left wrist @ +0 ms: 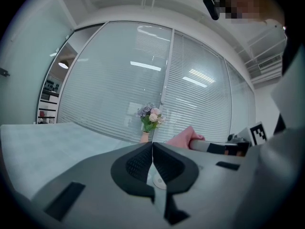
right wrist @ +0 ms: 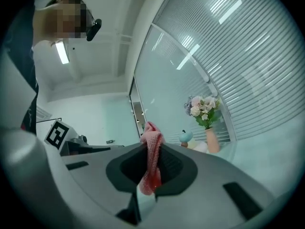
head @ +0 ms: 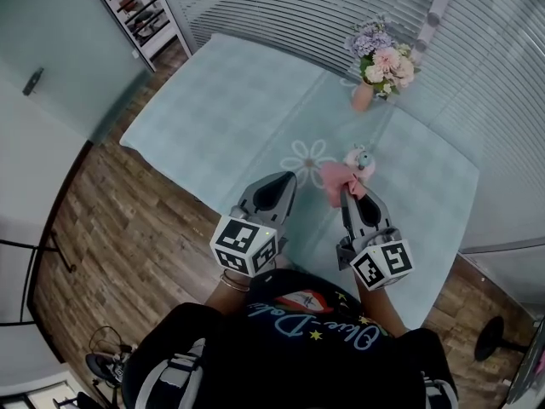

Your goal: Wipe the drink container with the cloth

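My right gripper (head: pixel 351 192) is shut on a pink knitted cloth (head: pixel 339 179), which sticks up between its jaws (right wrist: pixel 152 149) and bunches just past them. The drink container (head: pixel 360 158), small and pale with a teal topper, stands on the tablecloth right behind the cloth; in the right gripper view the container (right wrist: pixel 187 138) peeks out beyond the right jaw. My left gripper (head: pixel 284 182) hovers beside it over the table's near part, its jaws (left wrist: pixel 152 149) pressed together with nothing between them. The cloth (left wrist: pixel 184 138) also shows in the left gripper view, off to the right.
A light blue checked tablecloth (head: pixel 221 109) covers the table. A vase of pink and purple flowers (head: pixel 380 61) stands at the far right, near slatted blinds. A white flower-shaped mat (head: pixel 307 158) lies left of the container. Wooden floor and a shelf lie to the left.
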Action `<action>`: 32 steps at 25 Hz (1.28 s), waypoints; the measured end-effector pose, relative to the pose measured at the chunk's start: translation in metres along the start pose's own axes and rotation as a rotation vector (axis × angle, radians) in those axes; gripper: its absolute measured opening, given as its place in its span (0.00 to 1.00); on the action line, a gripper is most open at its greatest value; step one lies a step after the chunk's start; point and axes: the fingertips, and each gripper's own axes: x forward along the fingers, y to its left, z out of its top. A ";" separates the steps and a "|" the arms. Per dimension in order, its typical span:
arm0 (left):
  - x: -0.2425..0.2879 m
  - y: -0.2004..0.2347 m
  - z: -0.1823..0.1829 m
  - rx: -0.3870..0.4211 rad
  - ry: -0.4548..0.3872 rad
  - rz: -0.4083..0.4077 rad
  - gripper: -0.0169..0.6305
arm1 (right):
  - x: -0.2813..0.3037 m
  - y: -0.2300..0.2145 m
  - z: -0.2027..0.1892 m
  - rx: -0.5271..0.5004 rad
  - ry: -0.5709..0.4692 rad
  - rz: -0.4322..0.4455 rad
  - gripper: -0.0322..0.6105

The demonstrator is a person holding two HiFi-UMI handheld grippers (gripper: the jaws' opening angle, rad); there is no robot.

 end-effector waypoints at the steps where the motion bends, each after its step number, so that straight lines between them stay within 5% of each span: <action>1: 0.001 -0.001 0.000 0.003 -0.001 -0.001 0.03 | 0.000 0.000 0.000 -0.006 0.000 0.002 0.10; 32: 0.001 -0.034 0.000 0.015 0.006 0.020 0.03 | -0.023 -0.006 0.006 -0.005 0.046 0.033 0.09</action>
